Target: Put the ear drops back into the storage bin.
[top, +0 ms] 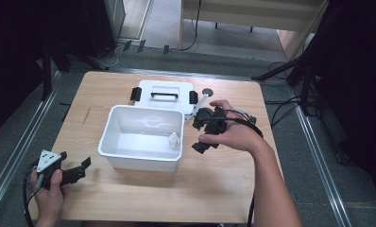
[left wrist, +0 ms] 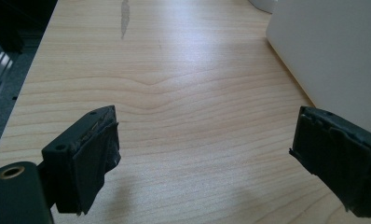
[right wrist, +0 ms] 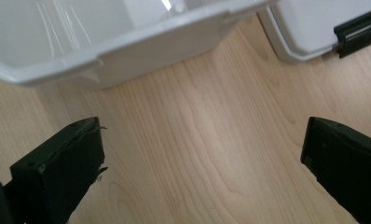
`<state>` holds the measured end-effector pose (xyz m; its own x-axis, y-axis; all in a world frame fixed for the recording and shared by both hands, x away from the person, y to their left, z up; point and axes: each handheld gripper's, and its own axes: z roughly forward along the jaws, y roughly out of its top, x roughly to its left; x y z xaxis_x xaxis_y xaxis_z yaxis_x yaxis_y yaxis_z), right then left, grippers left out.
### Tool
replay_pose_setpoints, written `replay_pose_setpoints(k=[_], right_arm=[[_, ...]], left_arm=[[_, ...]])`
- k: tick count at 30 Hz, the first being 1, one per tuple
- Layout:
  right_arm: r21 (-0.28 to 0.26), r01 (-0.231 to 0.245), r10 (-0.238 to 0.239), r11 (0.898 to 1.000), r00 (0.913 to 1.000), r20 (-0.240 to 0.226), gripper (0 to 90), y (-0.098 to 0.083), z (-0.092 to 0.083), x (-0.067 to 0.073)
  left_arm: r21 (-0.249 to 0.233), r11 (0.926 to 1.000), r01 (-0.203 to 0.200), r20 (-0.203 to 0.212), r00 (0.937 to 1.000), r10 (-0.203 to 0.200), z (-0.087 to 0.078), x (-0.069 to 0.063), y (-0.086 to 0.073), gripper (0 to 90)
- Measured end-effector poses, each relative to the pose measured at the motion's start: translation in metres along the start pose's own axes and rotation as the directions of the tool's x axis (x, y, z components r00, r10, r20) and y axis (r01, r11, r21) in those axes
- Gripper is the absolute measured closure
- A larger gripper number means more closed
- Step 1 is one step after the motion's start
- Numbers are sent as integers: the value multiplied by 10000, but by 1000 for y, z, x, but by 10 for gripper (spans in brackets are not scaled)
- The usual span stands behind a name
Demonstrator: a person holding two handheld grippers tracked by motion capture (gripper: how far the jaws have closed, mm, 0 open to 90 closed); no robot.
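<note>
A white open box [top: 111, 142] stands in the middle of the wooden table [top: 214, 189]. A small white bottle [top: 174, 140] stands inside it near the right wall. The box's white lid [top: 165, 87], with a black handle and black latches, lies flat just behind it. My right gripper [top: 199, 135] hovers beside the box's right wall with its jaws wide open and nothing between them. In the right gripper view, my right gripper [right wrist: 201, 140] looks down on bare wood, with the box's rim [right wrist: 104, 51] and the lid [right wrist: 309, 28] beyond. My left gripper [top: 82, 168] rests open at the table's near left.
In the left gripper view, my left gripper [left wrist: 204, 135] frames bare wood, with the box's outer wall [left wrist: 333, 56] at the right. A white stick with a round grey end [top: 204, 96] lies behind my right hand. The table's front strip has free room.
</note>
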<state>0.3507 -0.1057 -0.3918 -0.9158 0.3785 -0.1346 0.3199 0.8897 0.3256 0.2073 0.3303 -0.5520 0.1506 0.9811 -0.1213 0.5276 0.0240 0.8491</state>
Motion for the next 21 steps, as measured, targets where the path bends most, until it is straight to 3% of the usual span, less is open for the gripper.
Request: replay_pose_setpoints(k=[2,8,14,16,20,21], right_arm=[[-76,-260,261,9996,9996,46,0,-16,3,-2],[-261,-725,727,9970,9973,77,0,-41,11,-3],[-695,-1499,1517,9863,9882,219,0,-78,21,-2],[-848,-1552,1579,9842,9871,254,0,-82,22,-3],[-1536,-2213,2291,9630,9728,343,0,-104,26,-3],[-1826,-2400,2509,9534,9673,384,0,-115,28,-3]], left_arm=[[-9,10000,9,-13,10000,-9,0,0,0,79],[-3,10000,-7,-23,10000,7,0,0,0,79],[-18,10000,-31,-55,10000,31,0,-1,0,79],[-6,10000,-42,-50,10000,42,0,-1,0,79],[2,10000,-55,-58,10000,55,0,-1,0,79],[-3,10000,-50,-63,10000,50,0,-1,0,79]])
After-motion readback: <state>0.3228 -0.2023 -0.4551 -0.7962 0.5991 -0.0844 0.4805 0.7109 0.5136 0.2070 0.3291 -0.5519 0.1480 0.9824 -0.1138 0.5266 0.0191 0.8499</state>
